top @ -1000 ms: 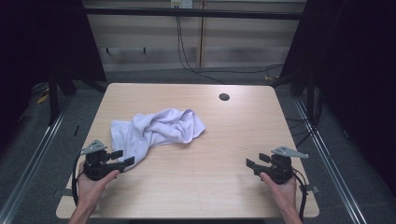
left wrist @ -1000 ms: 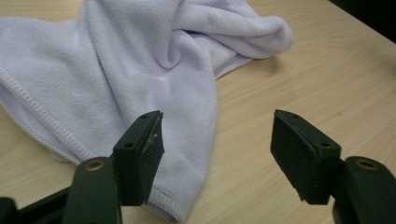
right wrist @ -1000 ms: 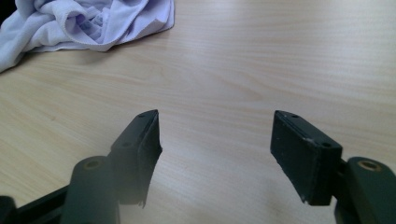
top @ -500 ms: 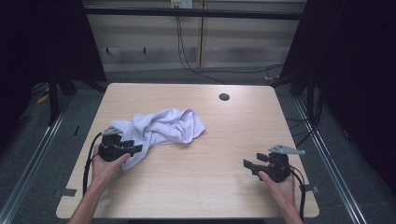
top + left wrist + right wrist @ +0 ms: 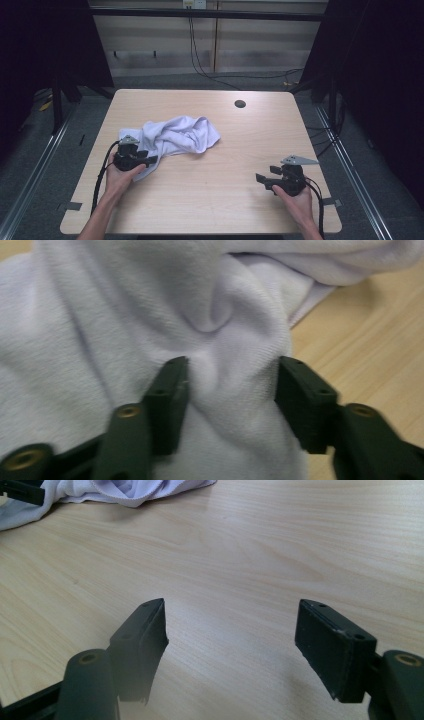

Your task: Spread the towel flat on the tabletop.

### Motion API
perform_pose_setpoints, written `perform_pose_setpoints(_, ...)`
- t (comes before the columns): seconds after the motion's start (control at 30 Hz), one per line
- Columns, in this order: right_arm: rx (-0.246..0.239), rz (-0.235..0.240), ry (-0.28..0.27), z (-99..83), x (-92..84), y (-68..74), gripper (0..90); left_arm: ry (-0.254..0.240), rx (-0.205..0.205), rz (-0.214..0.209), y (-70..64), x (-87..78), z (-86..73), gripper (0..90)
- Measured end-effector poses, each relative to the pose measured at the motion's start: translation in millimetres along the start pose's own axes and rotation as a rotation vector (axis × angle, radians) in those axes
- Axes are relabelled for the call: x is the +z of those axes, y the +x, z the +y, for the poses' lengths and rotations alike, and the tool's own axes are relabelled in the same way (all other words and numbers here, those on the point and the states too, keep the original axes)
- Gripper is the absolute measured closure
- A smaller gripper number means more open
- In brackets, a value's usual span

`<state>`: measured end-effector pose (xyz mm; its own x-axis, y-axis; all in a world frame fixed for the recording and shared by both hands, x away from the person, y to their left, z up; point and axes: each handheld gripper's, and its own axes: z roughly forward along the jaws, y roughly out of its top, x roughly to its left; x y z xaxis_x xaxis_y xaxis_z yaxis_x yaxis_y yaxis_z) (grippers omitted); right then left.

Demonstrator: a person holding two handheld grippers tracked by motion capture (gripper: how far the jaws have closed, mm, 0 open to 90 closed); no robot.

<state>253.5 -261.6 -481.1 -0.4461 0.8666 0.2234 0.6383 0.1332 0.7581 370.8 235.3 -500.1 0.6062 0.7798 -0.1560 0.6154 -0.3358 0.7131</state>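
My left tool (image 5: pixel 146 161) sits at the near left corner of the cloth (image 5: pixel 175 136), which lies crumpled on the left half of the tabletop (image 5: pixel 220 200). In the left gripper view a ridge of the white fabric (image 5: pixel 235 390) stands between my jaws; they have just been closing on it. The left jaw already touches the fold, but the right one seems to stand just off it, so I count this tool as not yet clamped. The step in hand, as I judge it, is the pinch on that corner. Next I need to finish the squeeze until both pads bite, then lift gently so the fold does not slip out.

Farther right, the tabletop is bare wood up to a small dark hole (image 5: pixel 240 104) near the far edge. I see no container anywhere, so nothing is held in one.

At the near right, my right tool (image 5: pixel 261 179) rests low over the wood with its jaws spread wide and nothing between them (image 5: pixel 227 645), well apart from the cloth
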Motion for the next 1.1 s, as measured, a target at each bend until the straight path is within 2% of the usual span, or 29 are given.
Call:
perform_pose_setpoints(0.03,0.002,0.000,0.002,0.1,0.4,0.1,28.9,0.002,0.006,0.006,1.8,-1.1,-1.1,65.6)
perform_pose_setpoints(0.1,0.002,-0.001,0.002,0.1,0.5,0.2,29.0,-0.001,-0.009,-0.006,3.0,-1.9,-2.3,68.3)
perform_pose_setpoints(0.13,0.007,0.001,0.000,0.0,0.2,0.8,29.0,0.003,0.004,-0.010,-0.5,-2.8,-3.5,72.1)
perform_pose_setpoints(0.2,0.009,0.007,0.000,0.0,0.1,1.3,29.0,0.013,0.015,-0.023,-4.1,-3.2,-3.7,72.5)
perform_pose_setpoints(0.3,0.004,0.031,0.001,1.0,1.7,5.1,29.0,0.029,0.040,-0.070,-22.0,-4.3,-7.1,73.3)
perform_pose_setpoints(0.33,0.004,0.031,0.001,1.0,1.7,5.1,29.0,0.037,0.057,-0.078,-29.1,-4.9,-8.3,73.3)
perform_pose_setpoints(0.37,0.002,0.051,-0.001,2.6,1.7,8.5,29.4,0.050,0.084,-0.090,-35.3,-5.8,-9.5,73.3)
perform_pose_setpoints(0.4,-0.006,0.056,-0.006,3.3,1.6,10.3,29.9,0.061,0.106,-0.114,-47.5,-6.9,-12.0,73.4)
perform_pose_setpoints(0.43,-0.006,0.056,-0.006,3.3,1.6,10.3,29.9,0.061,0.106,-0.114,-47.5,-6.9,-12.0,73.4)
perform_pose_setpoints(0.57,-0.030,0.081,-0.009,6.2,1.0,17.9,32.2,0.069,0.128,-0.157,-70.0,-8.6,-17.9,73.4)
perform_pose_setpoints(0.6,-0.037,0.084,-0.006,7.5,1.1,20.8,34.0,0.071,0.145,-0.163,-76.0,-9.7,-20.0,73.4)
perform_pose_setpoints(0.8,-0.060,0.104,0.008,9.3,3.6,25.1,39.3,0.098,0.192,-0.220,-111.4,-18.4,-32.8,73.3)
perform_pose_setpoints(0.83,-0.076,0.111,0.013,10.0,4.5,27.7,41.3,0.107,0.196,-0.256,-119.6,-20.5,-36.0,71.8)
perform_pose_setpoints(0.87,-0.076,0.111,0.013,10.0,4.5,27.7,41.3,0.107,0.196,-0.256,-119.6,-20.5,-36.0,69.1)
perform_pose_setpoints(0.9,-0.088,0.109,0.016,10.7,5.4,29.0,42.5,0.114,0.209,-0.280,-123.2,-21.4,-36.5,69.1)
perform_pose_setpoints(0.93,-0.094,0.106,0.020,11.4,6.7,30.4,43.9,0.112,0.240,-0.305,-126.4,-21.0,-36.9,63.6)
perform_pose_setpoints(0.97,-0.098,0.109,0.027,11.9,8.8,31.7,46.1,0.122,0.243,-0.308,-128.0,-21.3,-35.7,61.2)
perform_pose_setpoints(1.03,-0.115,0.129,0.047,12.4,14.2,34.1,49.4,0.141,0.219,-0.343,-127.7,-20.6,-31.6,53.6)
perform_pose_setpoints(1.1,-0.140,0.127,0.058,15.6,19.7,36.6,53.7,0.098,0.233,-0.347,-128.0,-25.1,-26.4,50.1)
